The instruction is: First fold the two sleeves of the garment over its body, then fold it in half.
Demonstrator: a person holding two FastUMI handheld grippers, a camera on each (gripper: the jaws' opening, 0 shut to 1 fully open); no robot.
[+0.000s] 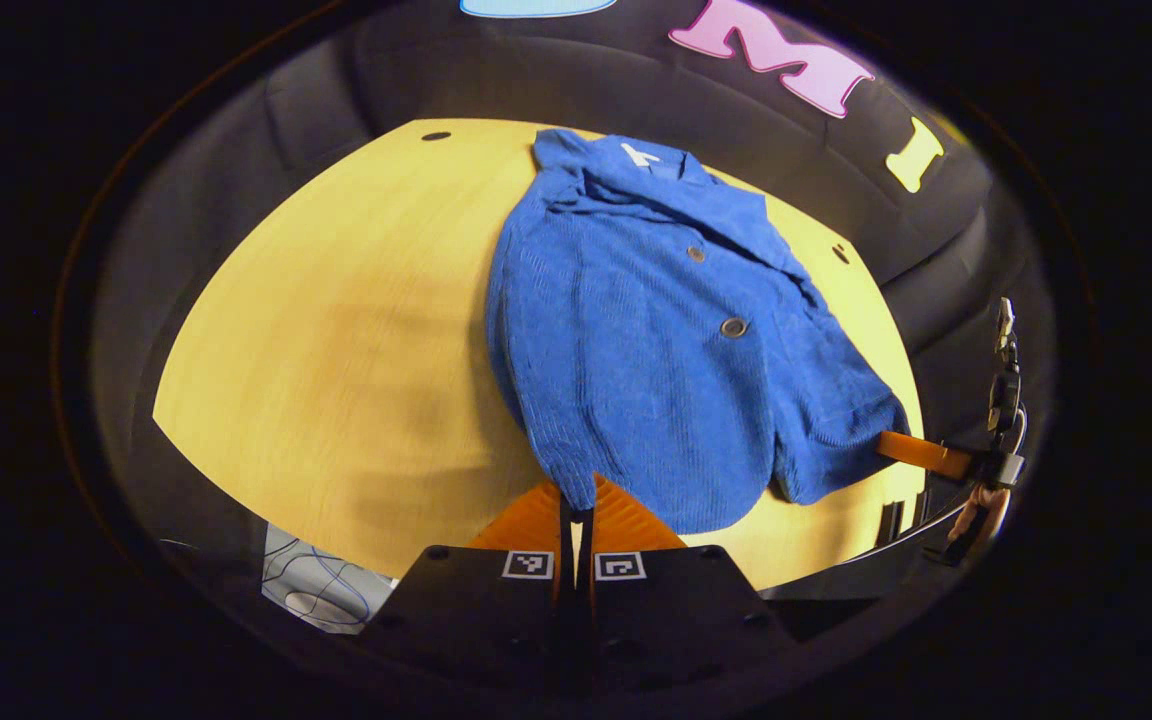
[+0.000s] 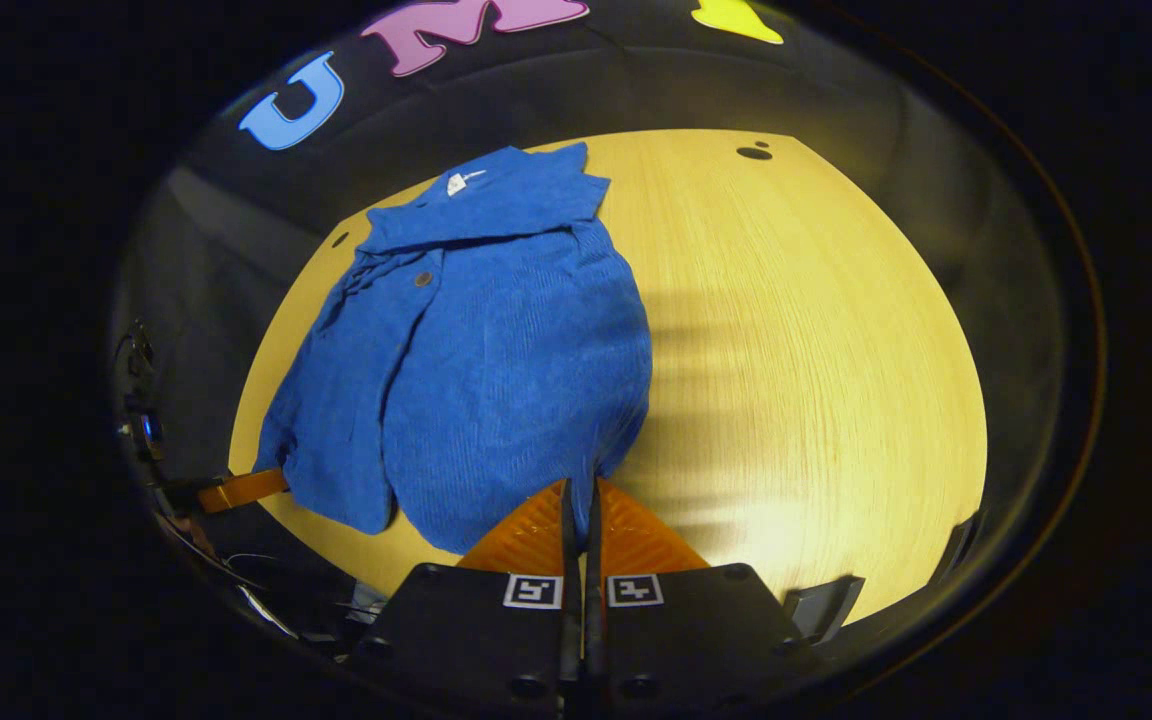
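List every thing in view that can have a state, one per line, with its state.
Jacket: lying on the table, sleeves folded over its body, not yet folded in half.
Buttons: two showing on the front; fastened or not, cannot tell.
Left gripper: shut on the jacket's near edge.
Right gripper: shut on the jacket's near edge.
Table: bare beside the jacket.

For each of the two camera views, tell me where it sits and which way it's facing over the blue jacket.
Left gripper view: rides on the left gripper, facing forward over the blue jacket on the wooden table; its own fingers pinch the hem.
Right gripper view: rides on the right gripper, facing the same jacket; its fingers also grip the hem.
Shared: jacket, table, and each shows the other gripper at the hem.
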